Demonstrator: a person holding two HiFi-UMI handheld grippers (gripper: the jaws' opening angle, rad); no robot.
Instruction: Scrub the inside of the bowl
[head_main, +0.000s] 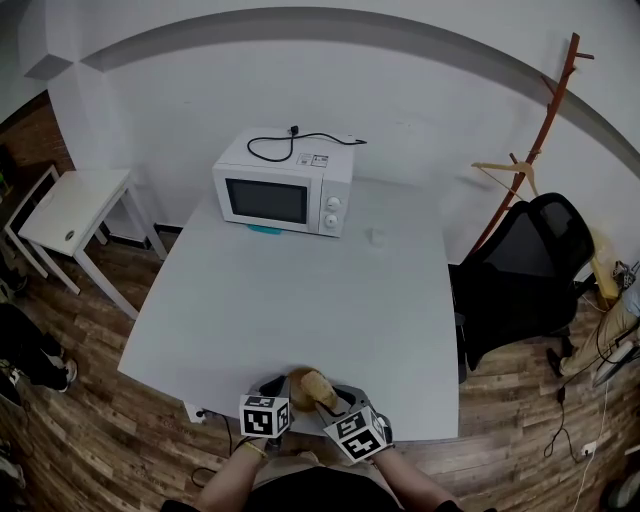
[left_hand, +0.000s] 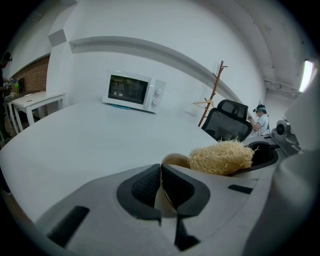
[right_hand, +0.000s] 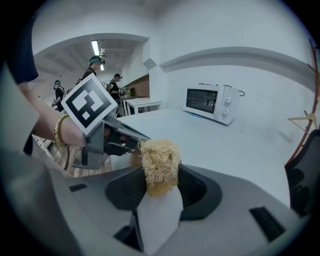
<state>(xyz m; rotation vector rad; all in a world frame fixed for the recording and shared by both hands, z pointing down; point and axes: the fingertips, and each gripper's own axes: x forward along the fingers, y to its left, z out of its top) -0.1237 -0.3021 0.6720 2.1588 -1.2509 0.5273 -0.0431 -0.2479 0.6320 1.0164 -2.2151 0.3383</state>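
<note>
At the near edge of the white table (head_main: 300, 300), a tan bowl (head_main: 299, 381) is held up between the two grippers. My left gripper (head_main: 280, 392) is shut on the bowl's thin rim (left_hand: 170, 162), which runs between its dark pads (left_hand: 146, 185). My right gripper (head_main: 336, 402) is shut on a straw-coloured loofah scrubber (right_hand: 159, 160). The scrubber (left_hand: 220, 157) sits against the bowl, just right of the left gripper's jaws. In the right gripper view the left gripper (right_hand: 119, 138) is just behind the scrubber, and most of the bowl is hidden.
A white microwave (head_main: 283, 190) stands at the table's far side, with a small white object (head_main: 375, 236) to its right. A black office chair (head_main: 520, 270) and a wooden coat rack (head_main: 545, 130) are on the right. A white side table (head_main: 75, 205) stands left. People (right_hand: 95, 67) stand behind.
</note>
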